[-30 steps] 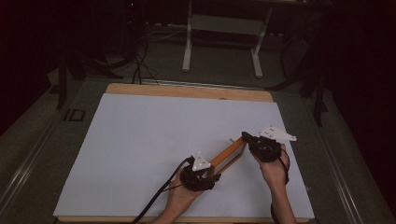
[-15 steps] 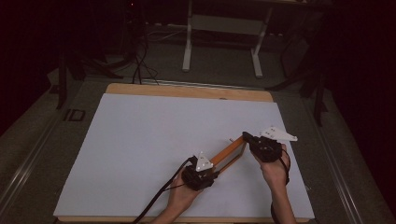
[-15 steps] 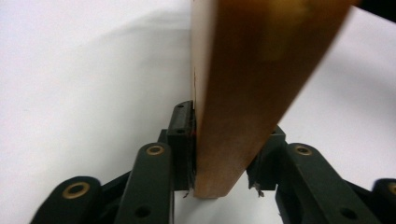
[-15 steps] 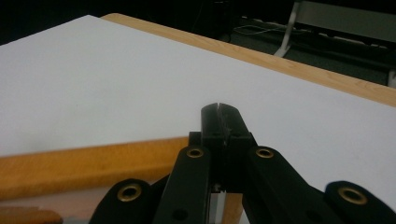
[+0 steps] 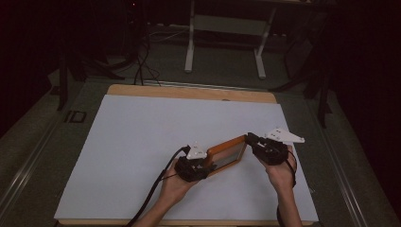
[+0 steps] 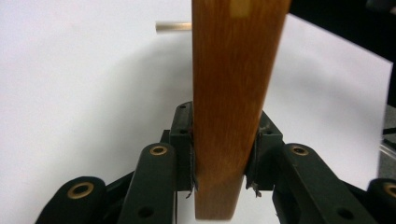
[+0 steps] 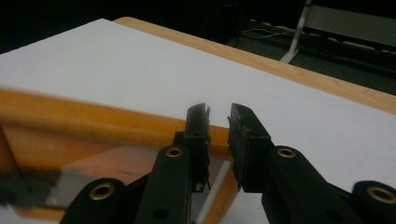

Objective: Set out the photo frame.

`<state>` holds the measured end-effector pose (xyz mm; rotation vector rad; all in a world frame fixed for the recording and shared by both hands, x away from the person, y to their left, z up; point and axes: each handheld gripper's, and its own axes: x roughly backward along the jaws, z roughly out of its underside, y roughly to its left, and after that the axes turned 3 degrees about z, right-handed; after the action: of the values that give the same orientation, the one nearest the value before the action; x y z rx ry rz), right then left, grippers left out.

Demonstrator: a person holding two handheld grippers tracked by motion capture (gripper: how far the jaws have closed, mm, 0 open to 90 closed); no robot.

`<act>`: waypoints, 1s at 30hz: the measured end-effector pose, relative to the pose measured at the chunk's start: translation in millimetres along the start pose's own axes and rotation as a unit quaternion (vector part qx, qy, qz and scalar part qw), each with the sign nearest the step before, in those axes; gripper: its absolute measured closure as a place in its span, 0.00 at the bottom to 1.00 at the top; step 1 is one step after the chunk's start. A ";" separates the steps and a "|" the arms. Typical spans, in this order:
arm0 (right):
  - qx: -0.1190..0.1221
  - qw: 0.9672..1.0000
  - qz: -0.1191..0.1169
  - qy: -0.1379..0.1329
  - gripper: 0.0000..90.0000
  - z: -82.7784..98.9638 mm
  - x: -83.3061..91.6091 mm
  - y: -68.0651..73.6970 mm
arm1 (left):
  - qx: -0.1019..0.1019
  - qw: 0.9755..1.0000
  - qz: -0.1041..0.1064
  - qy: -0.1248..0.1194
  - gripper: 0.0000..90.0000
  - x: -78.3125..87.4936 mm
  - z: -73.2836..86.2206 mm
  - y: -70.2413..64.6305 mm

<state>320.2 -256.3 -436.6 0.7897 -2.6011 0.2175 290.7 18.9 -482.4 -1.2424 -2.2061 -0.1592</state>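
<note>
Left gripper point(image 5: 201, 163): held in the person's left hand point(image 5: 176, 184) near the front of the desk; its cable point(image 5: 151, 191) trails back over the near edge. In the left gripper view point(image 6: 219, 154) its jaws have just been closing and now press from both sides on the narrow edge of the wooden frame, which stands upright between the pads.

Wooden frame point(image 5: 228, 152): an orange-brown frame around a dark, glossy panel, lying between the two grippers at the front right of the desk. It runs slantwise from the left gripper up toward the right one. In the left gripper view point(image 6: 236, 93) only its wooden edge faces the camera.

Right gripper point(image 5: 253, 141): held in the person's right hand point(image 5: 279, 170), at the frame's far right corner, a grey three-cornered plate point(image 5: 283, 136) on top. In the right gripper view point(image 7: 218, 140) its jaws have just been opening and stand a narrow gap apart astride the frame's corner point(image 7: 140, 128), the pads not pressing on the wood.

Desk point(image 5: 142, 127): covered by a white sheet, with a bare wooden strip point(image 5: 189, 92) along the far edge.
</note>
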 end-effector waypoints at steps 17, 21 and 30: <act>0.033 0.996 -0.084 -0.002 0.73 -4.0 -1.5 12.5 | -0.077 0.996 0.040 0.020 0.77 55.6 -57.1 22.2; 0.056 0.991 -0.120 0.001 0.65 -3.8 -3.2 18.0 | -0.091 0.994 0.053 0.016 0.77 53.5 -57.9 23.8; 0.081 0.984 -0.159 -0.001 0.41 -5.4 -8.6 25.2 | -0.125 0.990 0.066 0.020 0.76 47.2 -63.9 20.4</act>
<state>314.4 -229.8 -436.2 1.2467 -2.4358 0.3348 317.1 41.1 -408.0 -1.5007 -2.1098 -0.4140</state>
